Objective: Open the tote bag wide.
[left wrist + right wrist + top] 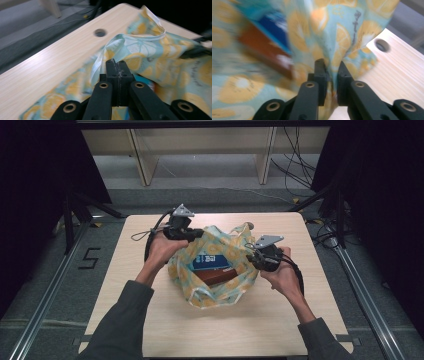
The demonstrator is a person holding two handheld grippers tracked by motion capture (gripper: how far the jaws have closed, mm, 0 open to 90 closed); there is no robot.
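Wooden table carries my orange-print bag, a blue box and brown box inside it. Left gripper pinches the bag's left rim closed. Right gripper clamps the right rim, fabric blocking its camera.

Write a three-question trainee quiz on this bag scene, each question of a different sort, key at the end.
1. True or false: the left gripper is shut on the bag.
2. Multiple choice: what lies inside the bag? A) a blue box and a brown box; B) two green bottles; C) a white mug.
3. Fill in: the bag, printed with orange slices, sits on a wooden ____.

Key:
1. True. Its jaws are pressed together on a fold of the bag's edge.
2. A. Both show through the open mouth in the high view.
3. Table. The right gripper pinches the bag's opposite edge, fabric between its jaws.
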